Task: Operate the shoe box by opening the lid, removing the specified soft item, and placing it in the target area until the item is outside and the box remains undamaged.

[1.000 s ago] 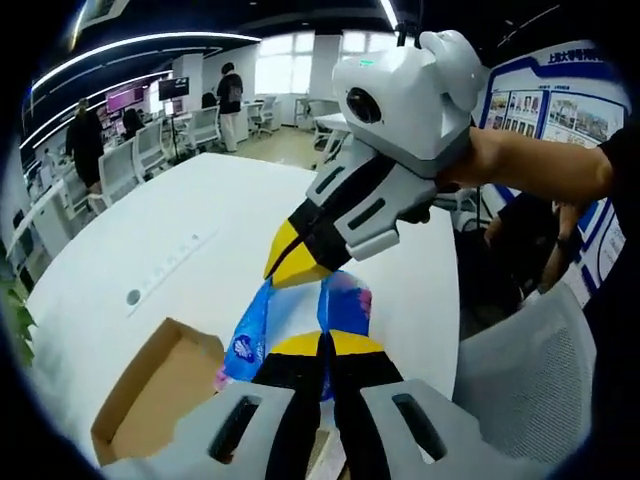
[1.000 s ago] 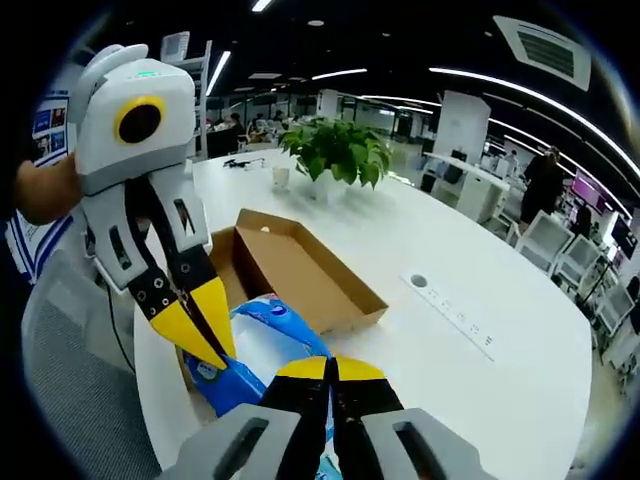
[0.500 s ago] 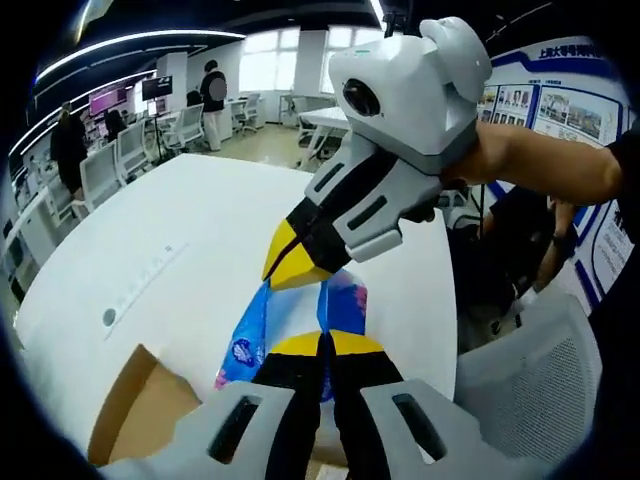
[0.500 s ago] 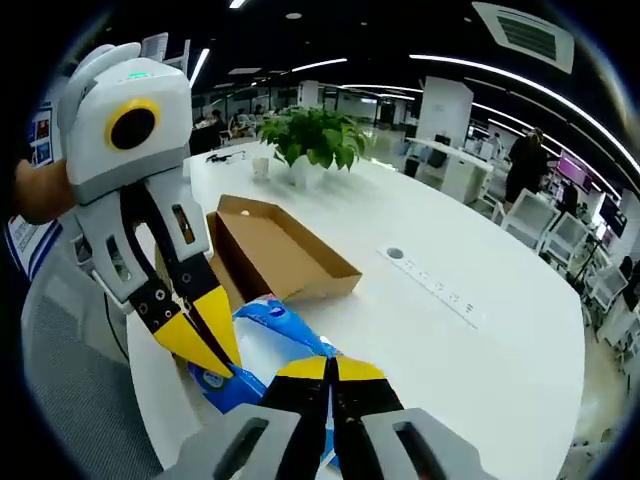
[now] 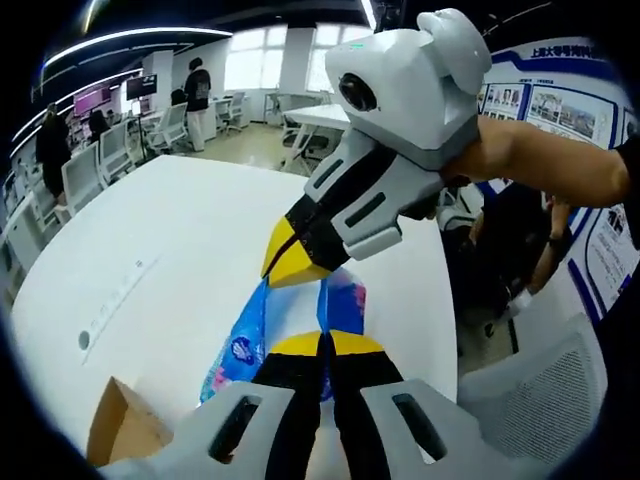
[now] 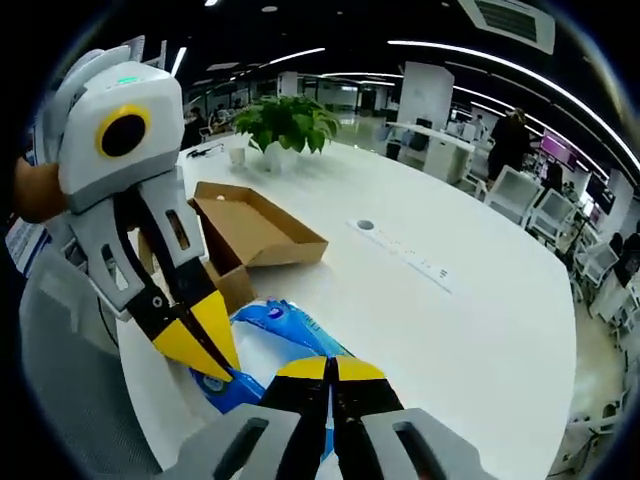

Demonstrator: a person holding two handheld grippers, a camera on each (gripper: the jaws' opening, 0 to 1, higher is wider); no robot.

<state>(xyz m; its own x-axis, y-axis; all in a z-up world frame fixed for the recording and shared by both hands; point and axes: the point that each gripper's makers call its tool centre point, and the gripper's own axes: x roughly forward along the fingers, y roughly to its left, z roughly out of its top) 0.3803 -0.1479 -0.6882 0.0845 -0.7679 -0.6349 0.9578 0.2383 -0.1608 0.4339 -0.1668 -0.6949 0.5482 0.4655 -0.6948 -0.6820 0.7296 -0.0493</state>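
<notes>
A soft blue plastic pack (image 5: 243,338) hangs over the white table (image 5: 190,230), held from two sides. My left gripper (image 5: 324,346) is shut on its near edge, and my right gripper (image 5: 291,264) comes in from the upper right, shut on its far edge. In the right gripper view the same pack (image 6: 272,328) sits between my right gripper (image 6: 328,368) at the bottom and my left gripper (image 6: 204,342) reaching in from the left. The open brown cardboard shoe box (image 6: 252,226) lies on the table (image 6: 470,320) behind the pack; one corner of the box (image 5: 118,442) shows at the lower left.
A potted green plant (image 6: 285,120) and a small cup stand at the table's far end beyond the box. A round outlet (image 6: 365,225) is set in the tabletop. A grey office chair (image 5: 535,385) stands beside the table edge. People and desks fill the background.
Both grippers have carried the pack away from the box: the box has slid toward the lower left edge of the left gripper view and looks farther off in the right gripper view. Both stay shut.
</notes>
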